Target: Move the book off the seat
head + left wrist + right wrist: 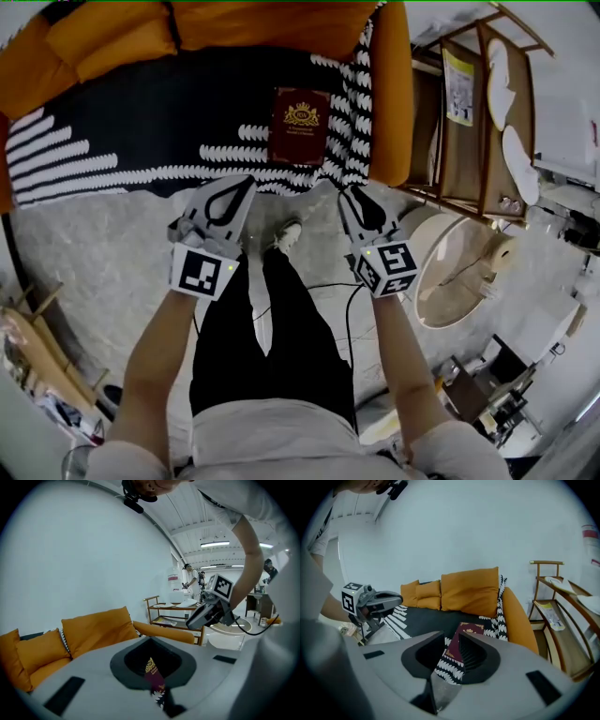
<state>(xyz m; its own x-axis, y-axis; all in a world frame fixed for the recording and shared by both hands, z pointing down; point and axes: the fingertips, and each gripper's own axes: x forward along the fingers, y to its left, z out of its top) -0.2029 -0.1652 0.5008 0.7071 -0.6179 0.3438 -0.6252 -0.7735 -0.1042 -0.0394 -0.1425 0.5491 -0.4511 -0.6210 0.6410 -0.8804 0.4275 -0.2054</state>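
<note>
So the book [300, 127] is found lying flat on the seat [141, 103] of an orange sofa [281, 23], cover up, dark red with a gold crest stamped on it. It's parked on the black-and-white patterned throw [66, 155] that's spread over the seat, toward the right end, just beside the armrest [392, 94] and near the front edge. Orange cushions [122, 42] are piled along the back, well apart from it. Neither tool has been put on the book: both are held over the grey floor [94, 253] in front of the sofa, pointed at it. The left gripper [246, 181] is seen with its jaws brought together at the tips, nothing pinched in them; only a sliver of the book's cover can be made out through the hollow behind the tips in the left gripper view. The right gripper [349, 192] is held with its jaws a little apart, a narrow gap, and the book is lined up in that gap in the right gripper view, but it's only seen through it, not touched. A wooden shelf unit [478, 112] is stood just past the armrest on the right, with papers laid on its shelves. Black trousers [272, 337] and one pale shoe [286, 234] are caught between the two arms.
</note>
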